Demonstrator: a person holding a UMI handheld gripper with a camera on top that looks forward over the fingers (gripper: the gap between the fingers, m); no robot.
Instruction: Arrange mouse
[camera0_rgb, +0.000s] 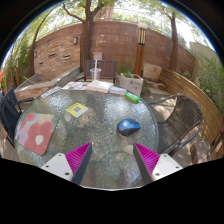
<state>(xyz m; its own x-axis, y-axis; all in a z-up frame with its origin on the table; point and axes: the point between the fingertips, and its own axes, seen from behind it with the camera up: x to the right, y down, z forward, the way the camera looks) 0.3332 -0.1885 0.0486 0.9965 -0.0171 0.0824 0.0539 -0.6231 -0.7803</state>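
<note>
A dark blue mouse (128, 126) lies on a round glass table (95, 135), ahead of my fingers and a little to the right, nearer the right finger. A red mouse pad (36, 131) lies on the table's left side, beyond the left finger. My gripper (113, 158) is open and empty above the near part of the table, its magenta pads (79, 157) spread wide apart with only the glass top between them.
A yellow-and-white card (77, 110) lies at the table's middle rear and a green-and-red item (133, 97) at its far right edge. Chairs (180, 112) stand round the table. A brick wall (100, 50), a planter (130, 80) and trees lie beyond.
</note>
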